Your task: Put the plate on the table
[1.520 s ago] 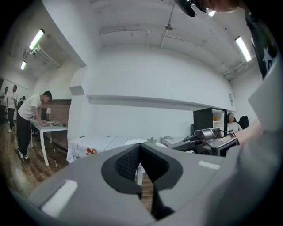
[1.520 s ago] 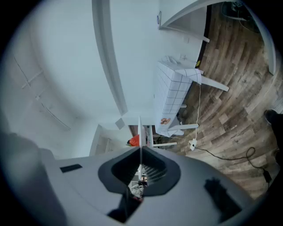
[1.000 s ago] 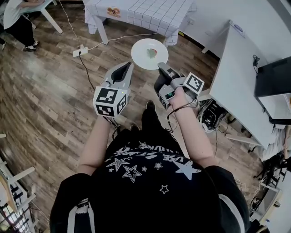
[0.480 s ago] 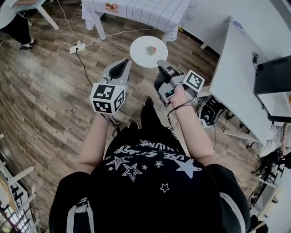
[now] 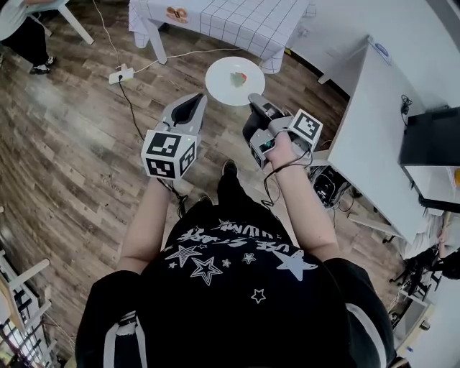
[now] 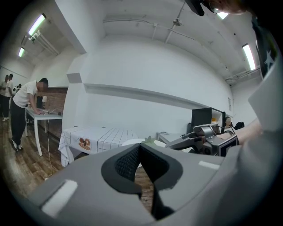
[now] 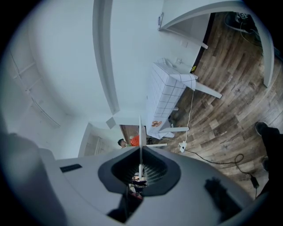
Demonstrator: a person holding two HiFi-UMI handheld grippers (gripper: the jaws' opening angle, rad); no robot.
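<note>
- We see the right hand-held gripper (image 5: 254, 101) grasping the white plate (image 5: 235, 80) at its 5 o'clock rim, above the wooden floor (image 5: 65, 136).
- Our left hand-held gripper (image 5: 192, 101) is clenched on nothing.
- The checked-cloth bench (image 5: 237, 21) stands at 12 o'clock.

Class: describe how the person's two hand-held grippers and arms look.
The left hand-held gripper and the right hand-held gripper are grey wedge-shaped shells with black ribbed pads. Each carries a white cube printed with black square markers. A thin black cable loops by the right wrist. The person wears a black short-sleeved T-shirt with white stars.
</note>
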